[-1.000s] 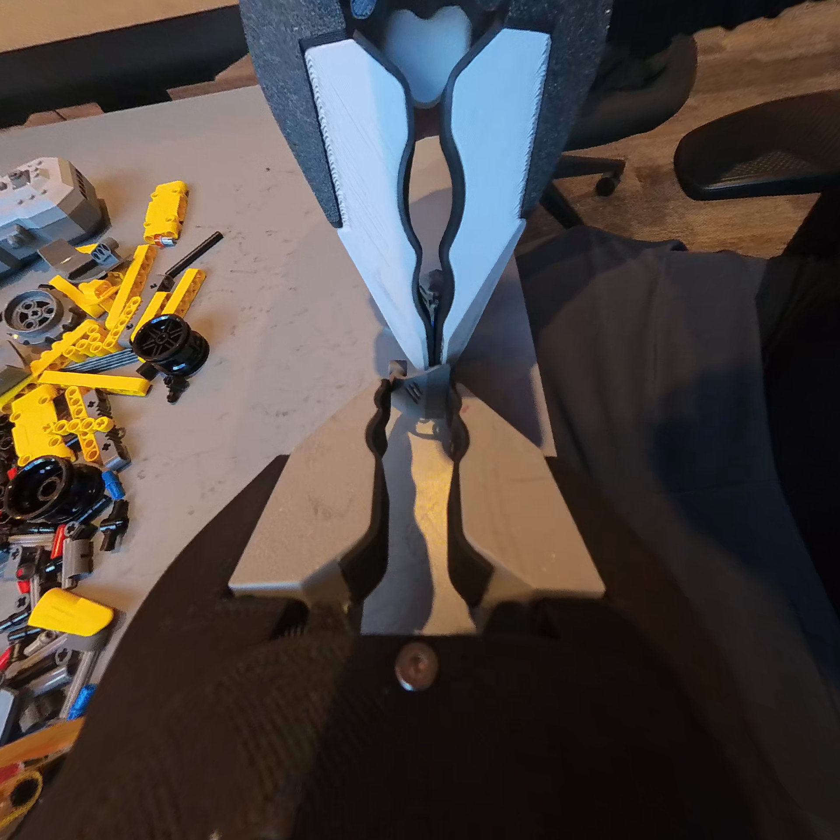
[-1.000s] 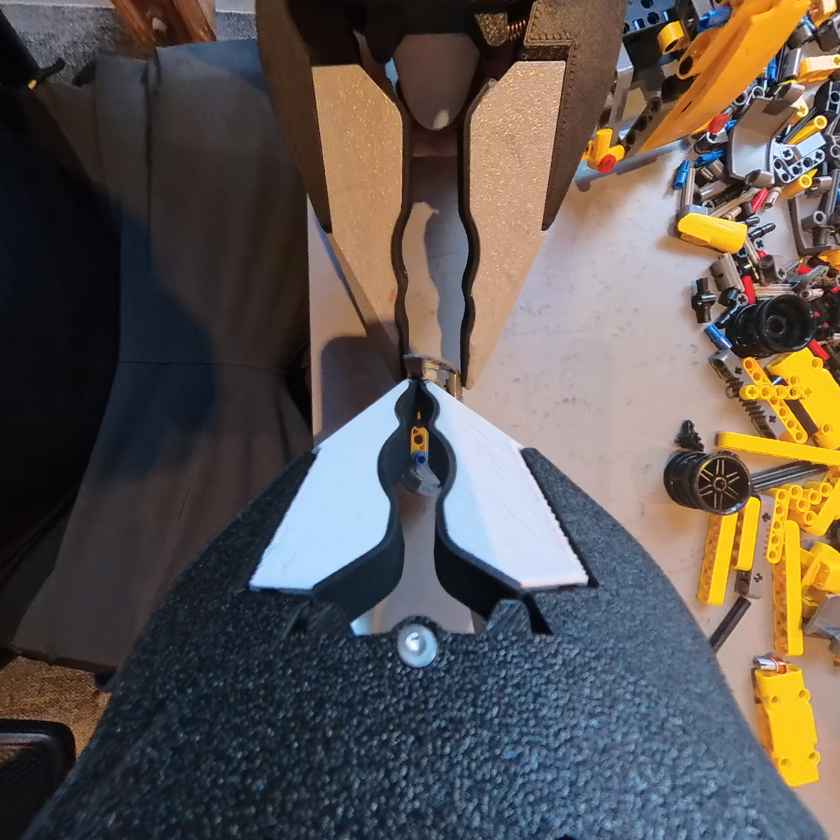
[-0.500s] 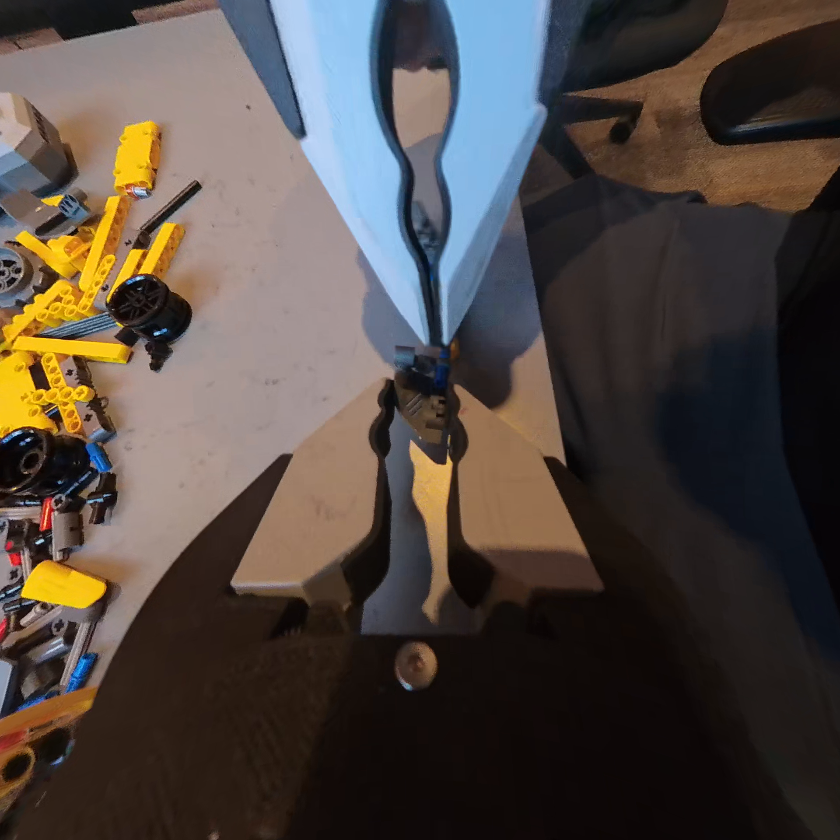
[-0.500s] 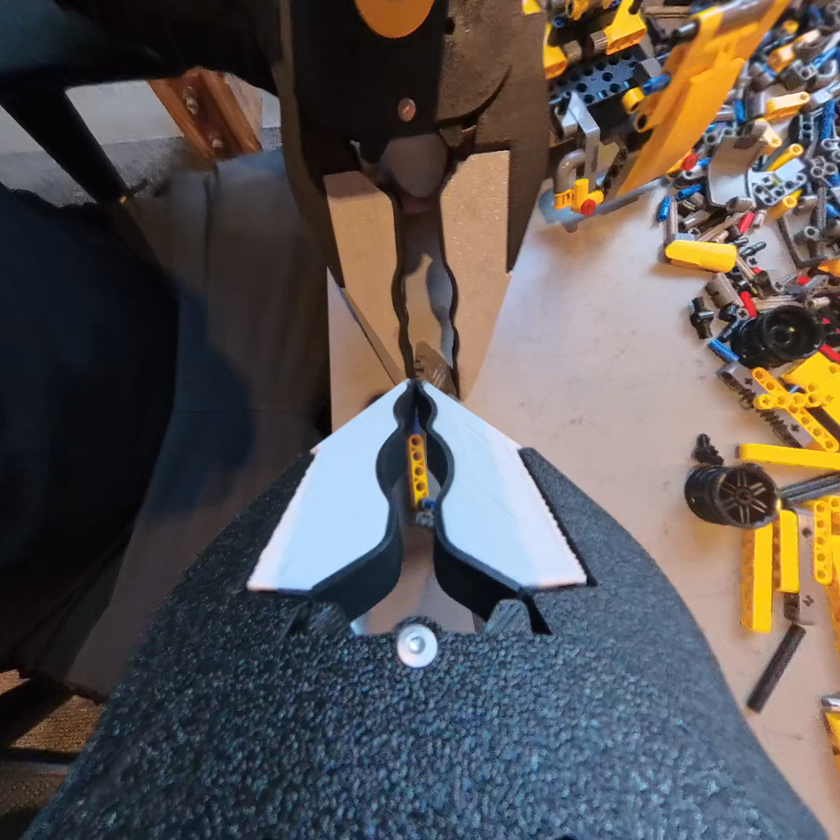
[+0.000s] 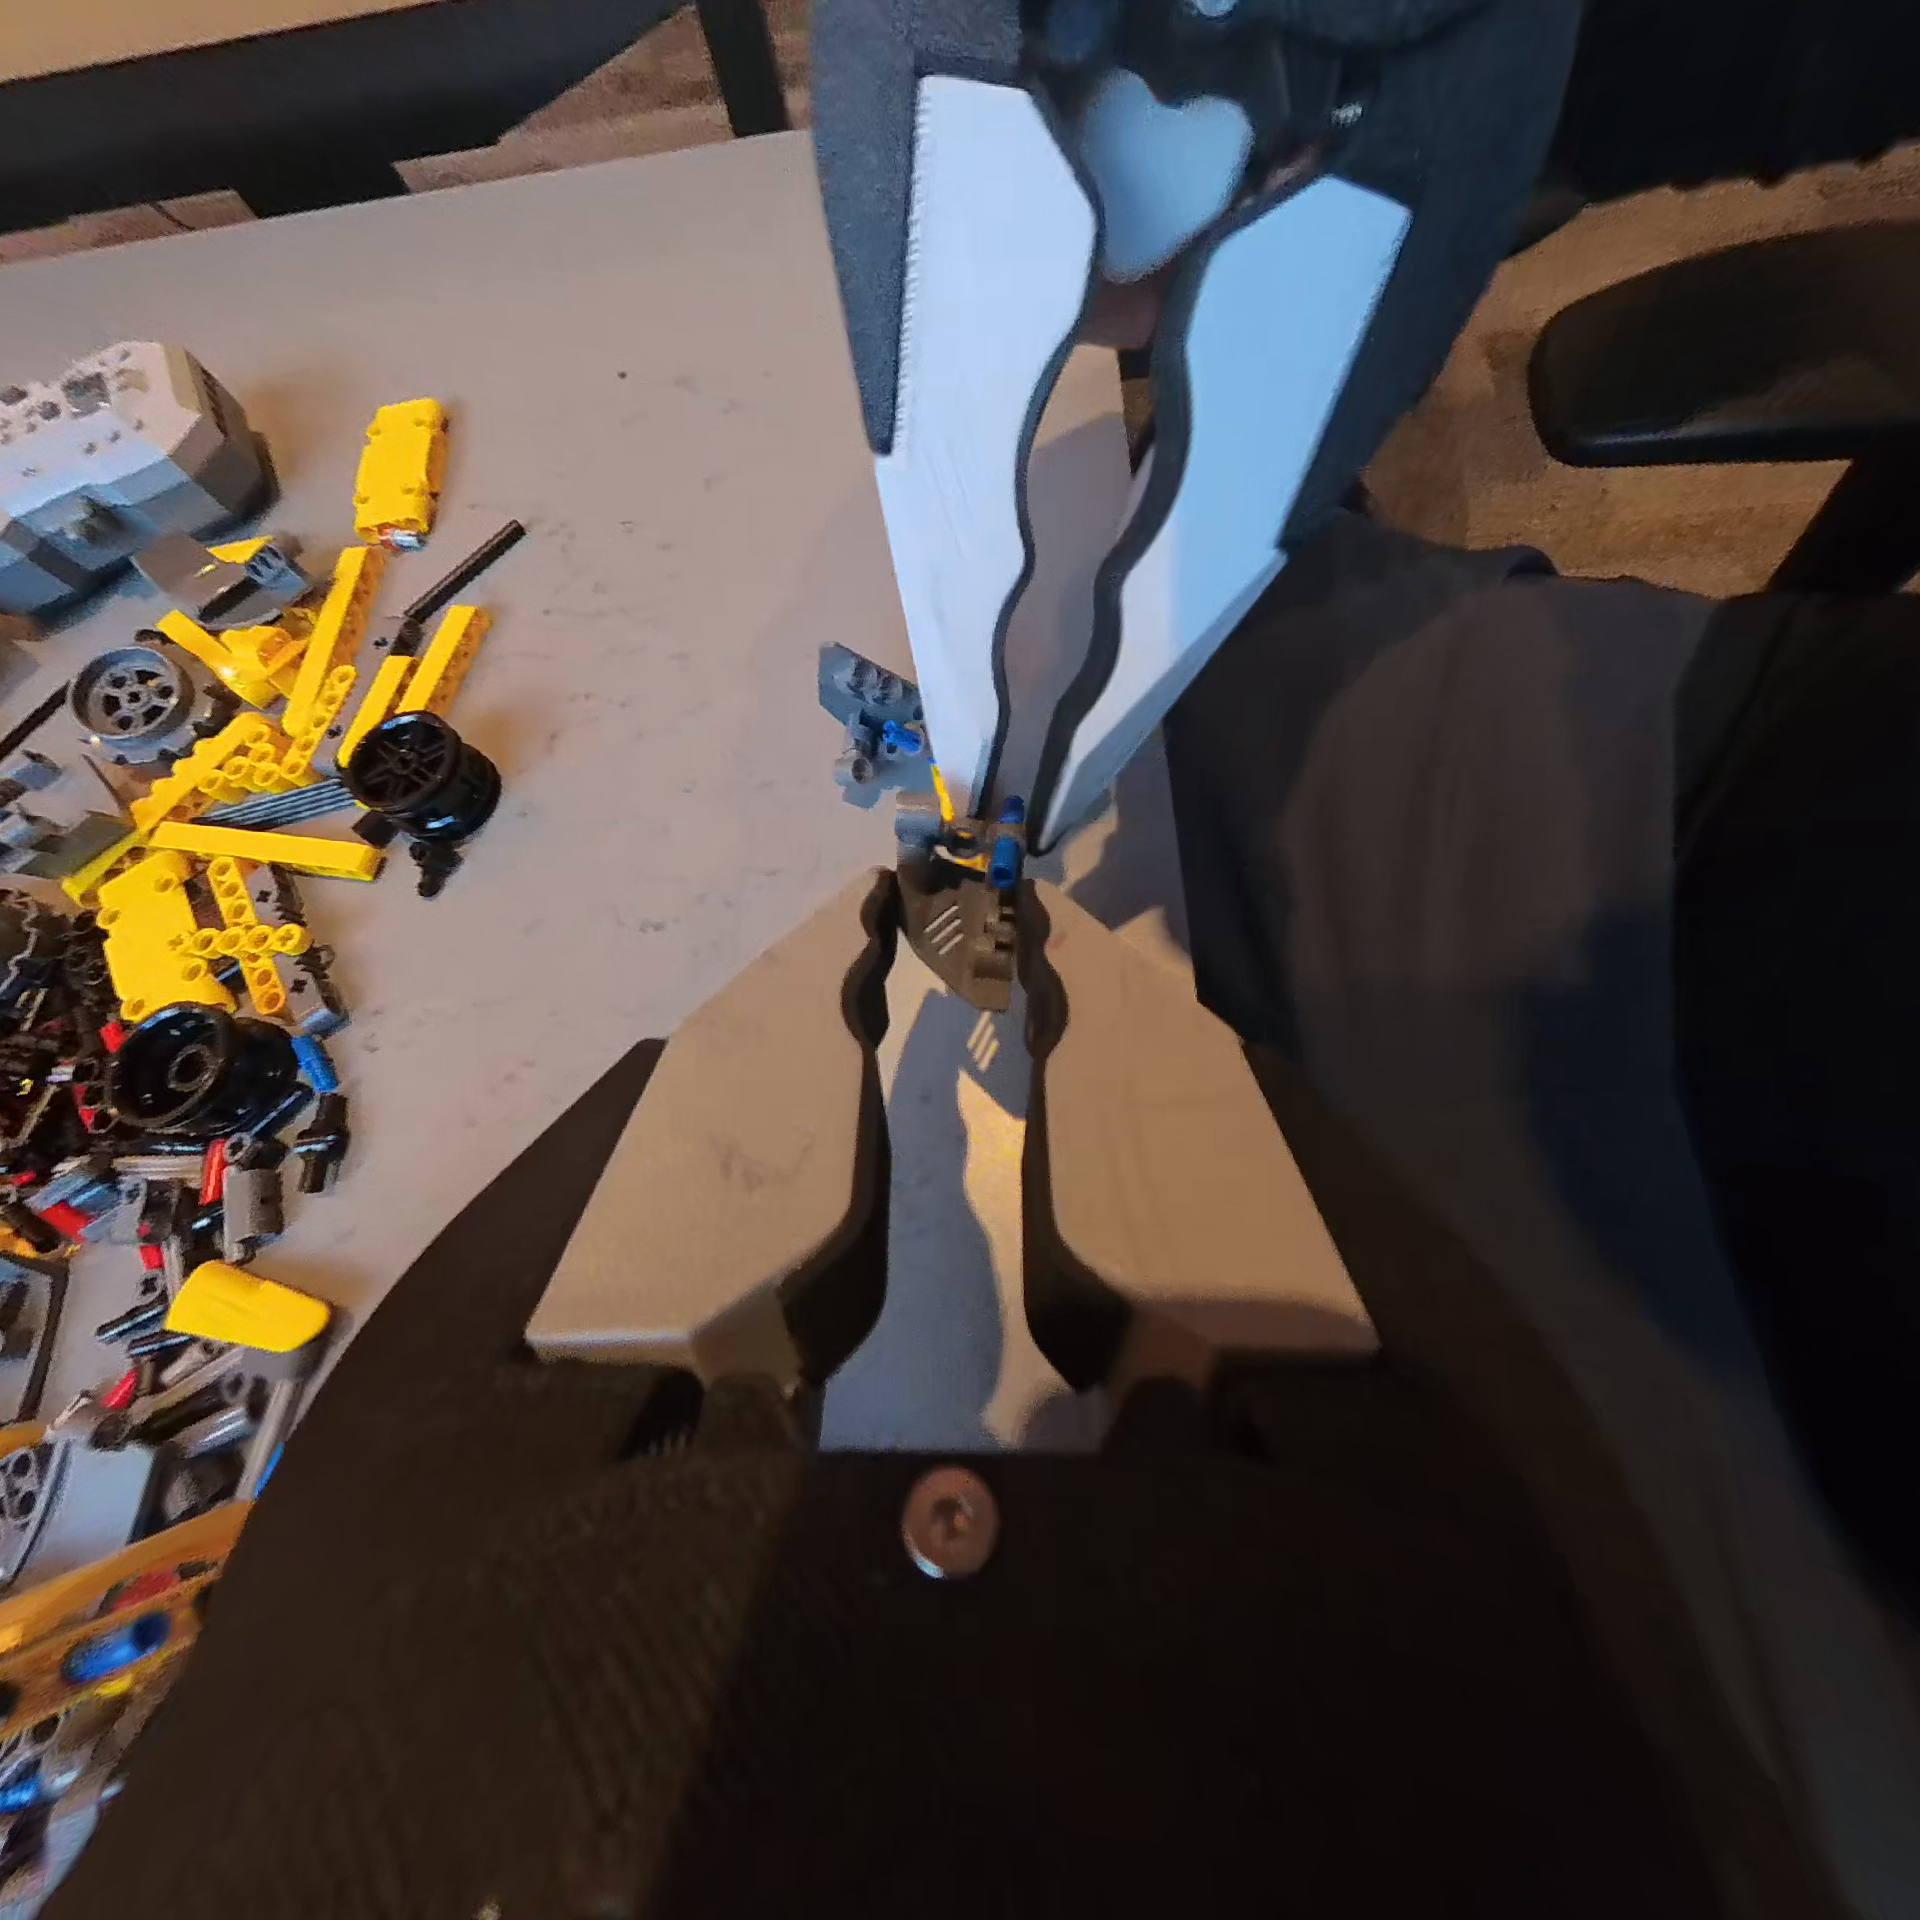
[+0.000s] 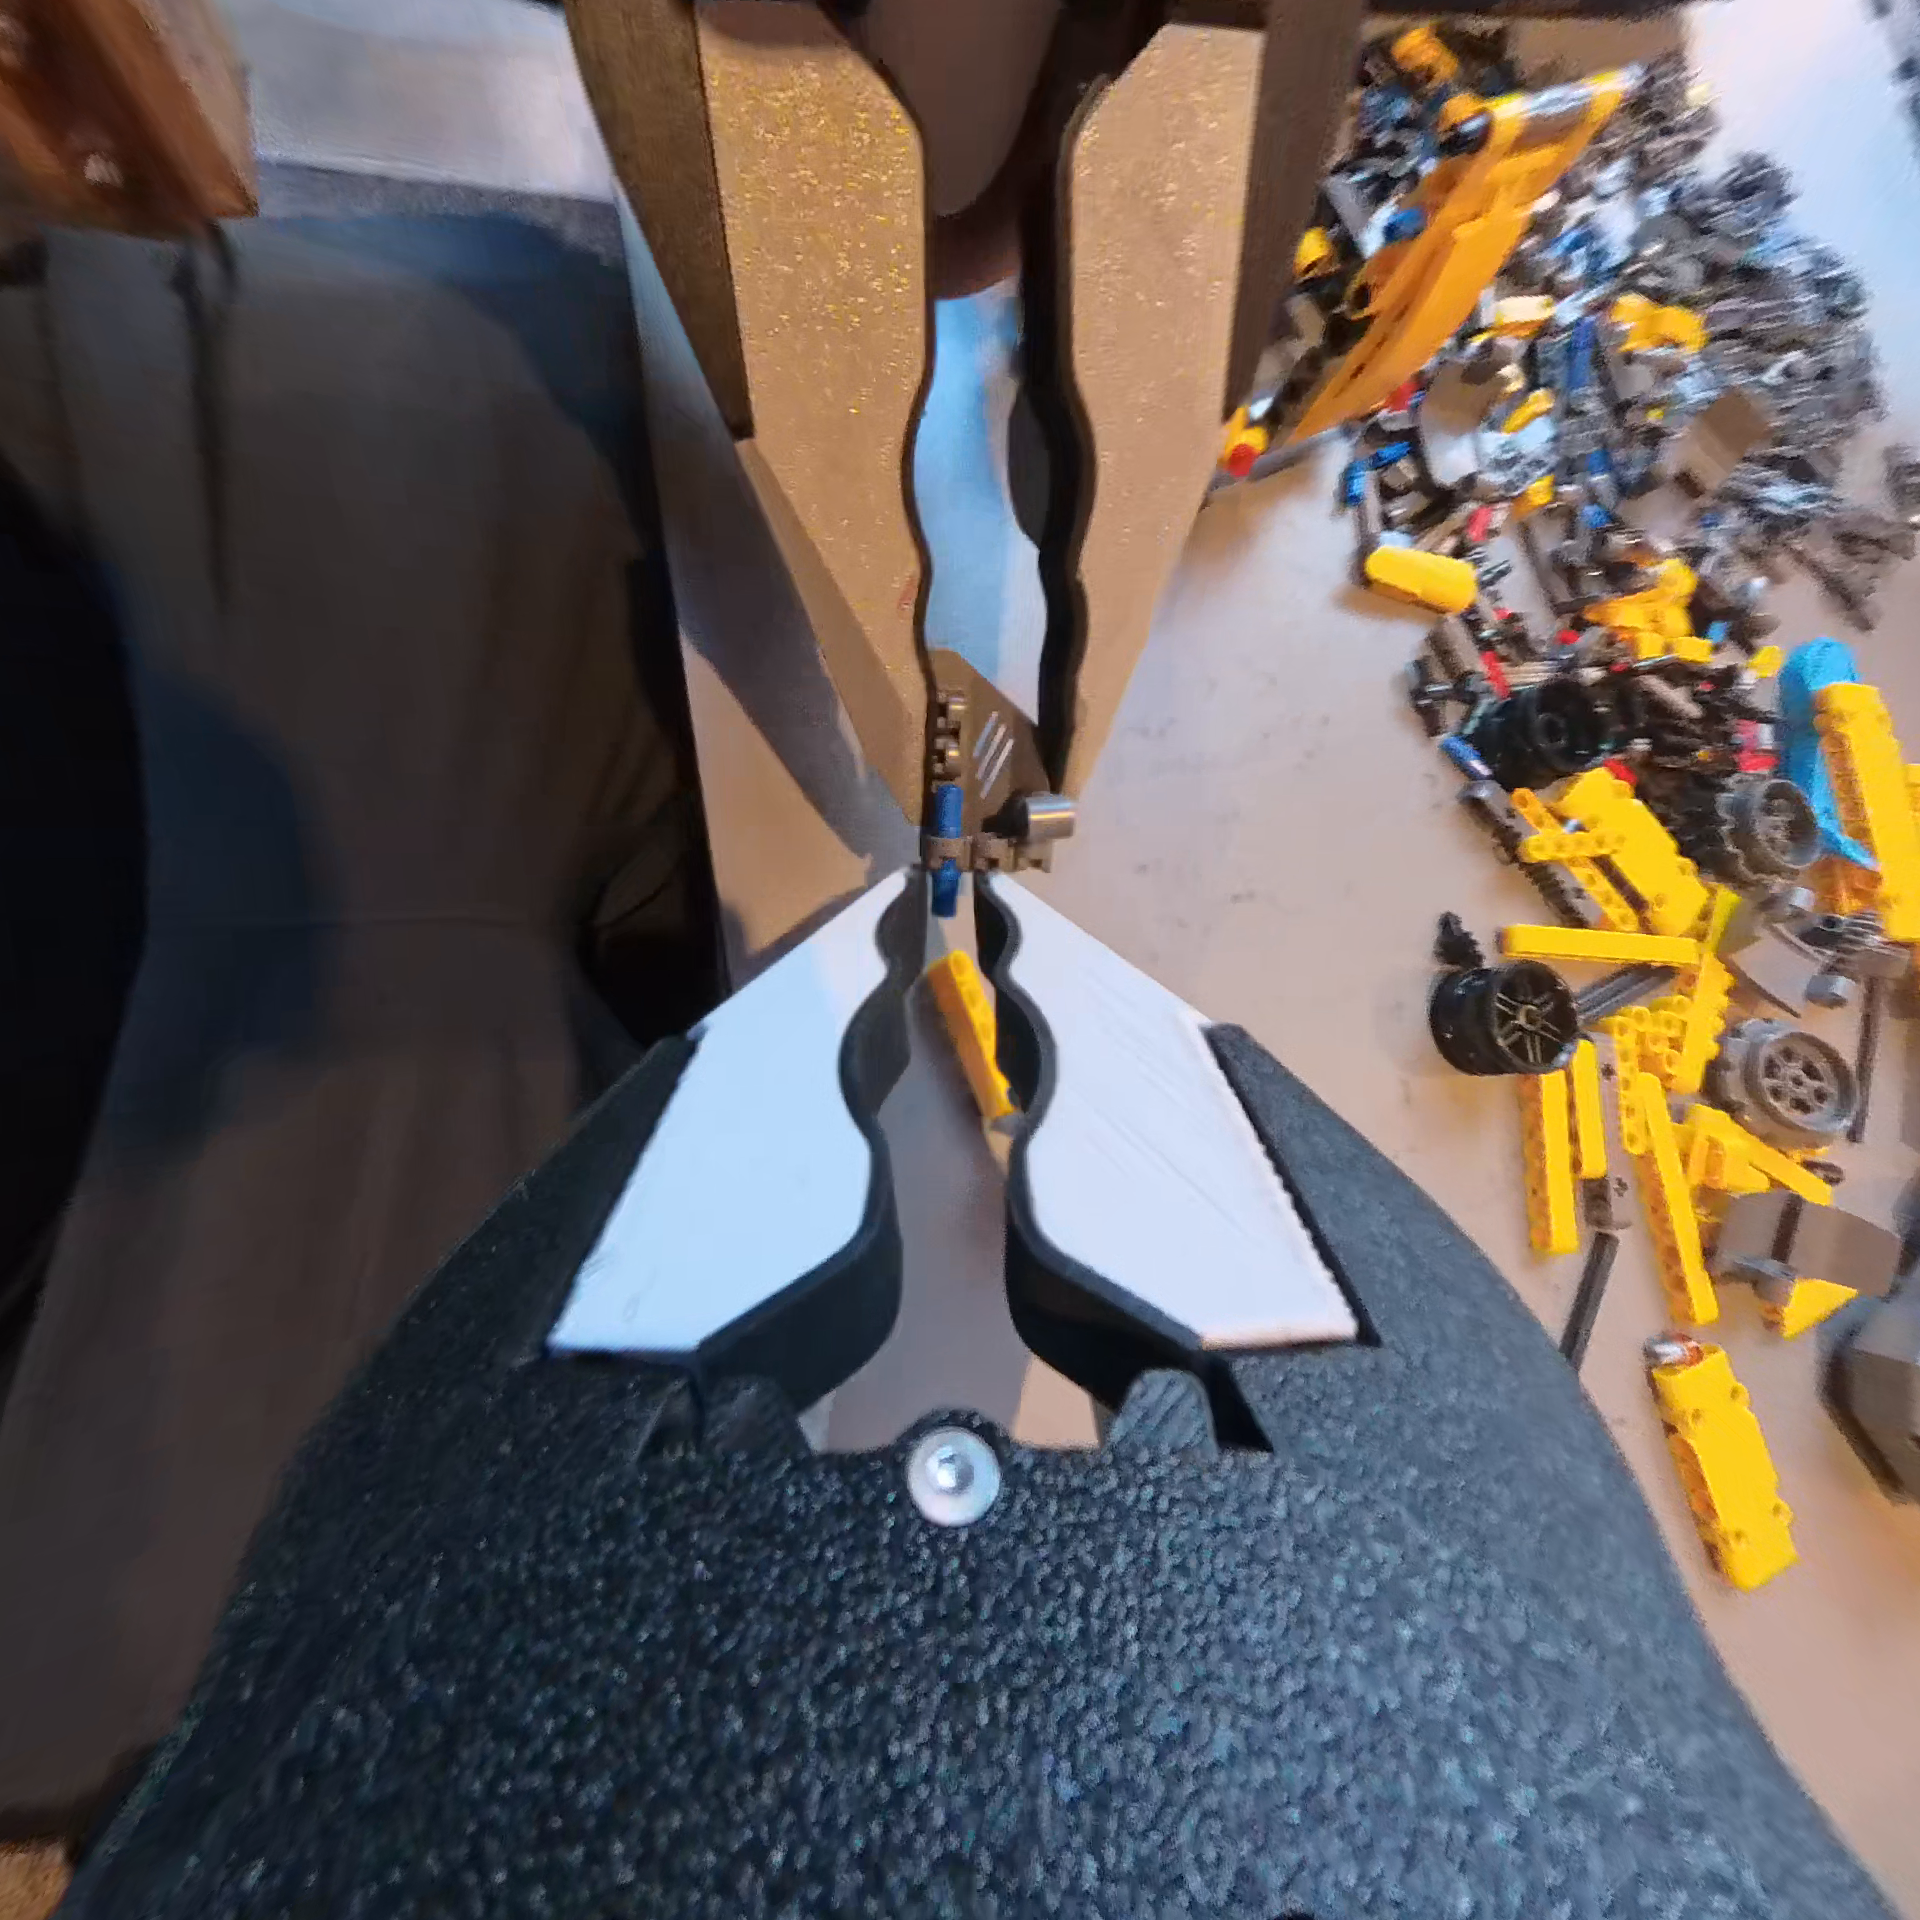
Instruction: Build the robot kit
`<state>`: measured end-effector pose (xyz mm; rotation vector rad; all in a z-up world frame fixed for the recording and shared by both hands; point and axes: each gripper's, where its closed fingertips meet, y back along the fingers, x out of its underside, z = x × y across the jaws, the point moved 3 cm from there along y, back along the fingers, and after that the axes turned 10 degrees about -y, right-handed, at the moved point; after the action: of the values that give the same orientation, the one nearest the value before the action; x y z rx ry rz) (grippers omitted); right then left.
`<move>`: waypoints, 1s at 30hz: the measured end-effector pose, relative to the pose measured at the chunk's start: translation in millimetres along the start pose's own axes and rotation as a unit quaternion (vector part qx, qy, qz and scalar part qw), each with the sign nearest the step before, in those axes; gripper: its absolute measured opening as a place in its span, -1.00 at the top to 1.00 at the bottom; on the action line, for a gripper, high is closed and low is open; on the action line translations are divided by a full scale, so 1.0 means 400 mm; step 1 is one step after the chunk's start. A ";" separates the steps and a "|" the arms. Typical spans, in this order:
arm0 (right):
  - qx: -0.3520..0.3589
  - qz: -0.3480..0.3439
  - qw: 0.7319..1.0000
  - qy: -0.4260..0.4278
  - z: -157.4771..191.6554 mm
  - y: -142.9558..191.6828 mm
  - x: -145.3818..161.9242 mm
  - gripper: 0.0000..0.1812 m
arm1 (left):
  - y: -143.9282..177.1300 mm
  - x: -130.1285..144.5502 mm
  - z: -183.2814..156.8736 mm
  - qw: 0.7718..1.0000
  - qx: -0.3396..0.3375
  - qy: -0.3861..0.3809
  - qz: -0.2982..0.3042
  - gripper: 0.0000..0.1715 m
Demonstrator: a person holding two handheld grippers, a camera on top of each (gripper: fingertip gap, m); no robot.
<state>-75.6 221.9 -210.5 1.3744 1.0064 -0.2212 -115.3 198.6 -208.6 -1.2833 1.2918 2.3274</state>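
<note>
My left gripper (image 5: 956, 894), with tan fingers, is shut on a dark grey panel piece (image 5: 961, 935) and holds it above the table's near edge. My right gripper (image 6: 948, 883), with white fingers, meets it tip to tip. It is closed about a yellow beam (image 6: 971, 1039) that lies tilted between its fingers. A blue pin (image 6: 945, 821) and a small grey connector (image 6: 1034, 826) sit where beam and panel (image 6: 992, 748) meet. In the left wrist view the right gripper (image 5: 1008, 831) comes down from above, and a grey holed piece (image 5: 868, 696) shows just left of its tips.
A pile of yellow beams (image 5: 260, 748), black wheels (image 5: 421, 774) and small parts covers the pale table (image 5: 623, 416), with a grey block (image 5: 114, 447) behind. It also shows in the right wrist view (image 6: 1610, 831). A person's dark clothing (image 5: 1455, 935) and a chair (image 5: 1714, 364) lie past the table edge. Both grippers' tips are close together, under 4 cm apart.
The right gripper's tips have parted slightly and the yellow beam now lies tilted between them. Both grippers shifted and tilted while staying tip to tip. A grey holed piece now shows beside the white fingers.
</note>
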 end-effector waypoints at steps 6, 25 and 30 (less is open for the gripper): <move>-0.007 -0.082 0.995 -0.057 -0.002 0.025 -0.013 0.94 | 0.023 -0.029 0.005 0.999 -0.014 0.025 -0.031 0.76; -0.249 -0.293 0.884 -0.267 0.021 0.095 -0.028 0.94 | 0.070 -0.107 -0.004 0.968 0.053 0.105 -0.223 0.69; -0.265 -0.298 0.877 -0.266 0.031 0.092 -0.032 0.95 | 0.063 -0.113 -0.012 0.963 0.069 0.118 -0.232 0.68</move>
<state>-53.0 214.6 -177.2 0.4250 0.8970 -0.6898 -98.1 190.0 -160.3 -1.6439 1.0466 1.7767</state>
